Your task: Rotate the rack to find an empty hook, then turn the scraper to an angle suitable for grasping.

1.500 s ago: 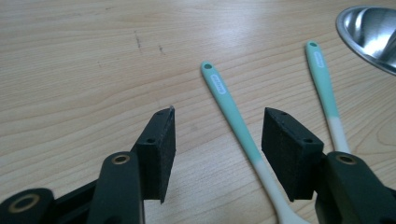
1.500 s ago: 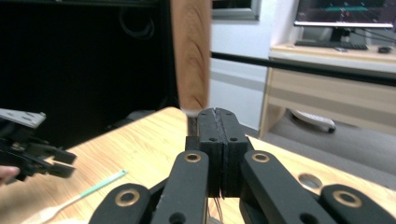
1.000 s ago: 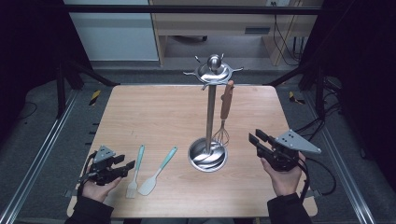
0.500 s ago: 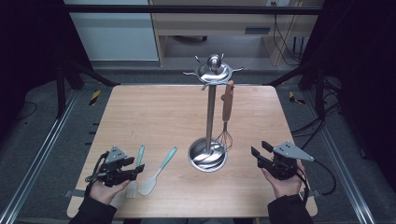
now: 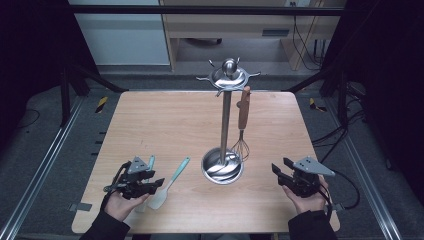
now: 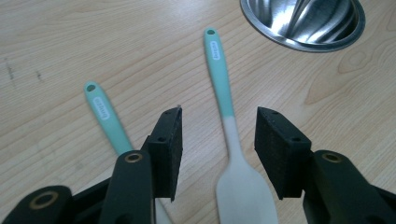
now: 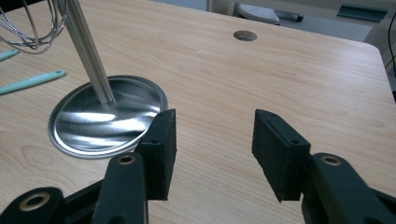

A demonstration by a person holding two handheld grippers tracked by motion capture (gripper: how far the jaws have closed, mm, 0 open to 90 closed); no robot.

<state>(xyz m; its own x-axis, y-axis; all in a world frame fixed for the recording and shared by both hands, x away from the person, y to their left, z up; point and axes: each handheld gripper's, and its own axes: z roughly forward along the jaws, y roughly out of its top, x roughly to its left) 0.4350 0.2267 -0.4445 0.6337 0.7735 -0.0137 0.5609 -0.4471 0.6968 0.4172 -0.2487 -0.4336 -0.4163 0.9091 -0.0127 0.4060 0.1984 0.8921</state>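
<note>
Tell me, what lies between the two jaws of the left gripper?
In the left gripper view, the spatula with the teal handle and pale blade lies on the table between the open jaws of the left gripper, untouched by them.

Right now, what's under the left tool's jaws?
Between the open jaws of the left tool lies the right-hand spatula, its pale blade flat on the table. The second spatula runs under the left jaw, so its blade is covered.
</note>
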